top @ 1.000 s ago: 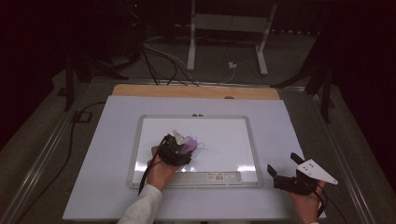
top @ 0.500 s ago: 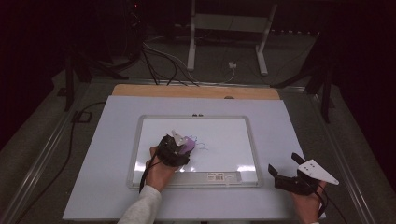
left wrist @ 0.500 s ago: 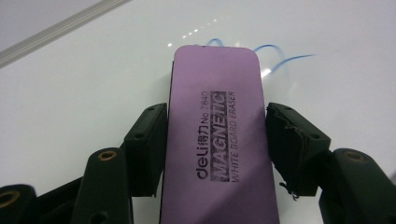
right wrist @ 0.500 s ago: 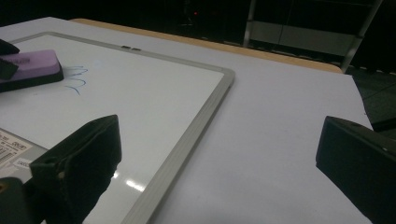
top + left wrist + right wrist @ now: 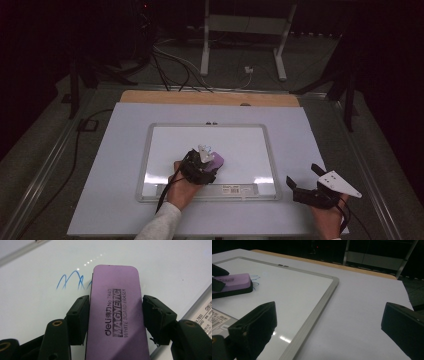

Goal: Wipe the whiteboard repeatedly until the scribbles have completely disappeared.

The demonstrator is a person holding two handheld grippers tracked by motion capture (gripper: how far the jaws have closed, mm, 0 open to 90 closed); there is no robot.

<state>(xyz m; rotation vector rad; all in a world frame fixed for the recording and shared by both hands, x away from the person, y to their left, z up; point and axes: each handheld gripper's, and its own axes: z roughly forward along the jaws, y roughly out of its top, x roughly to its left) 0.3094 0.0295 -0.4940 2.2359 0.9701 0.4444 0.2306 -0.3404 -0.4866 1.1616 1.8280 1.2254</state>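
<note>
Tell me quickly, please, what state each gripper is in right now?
Left gripper: shut on the purple eraser, flat on the whiteboard.
Right gripper: open, holding nothing, above the white table cover.

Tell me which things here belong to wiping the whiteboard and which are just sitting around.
In the job:
- left gripper, clamped on the purple eraser
- whiteboard
- blue scribble beside the eraser's far end

Lying about:
- right gripper, open and holding nothing, off the board's right edge
- cables and metal stand on the floor behind the table
</note>
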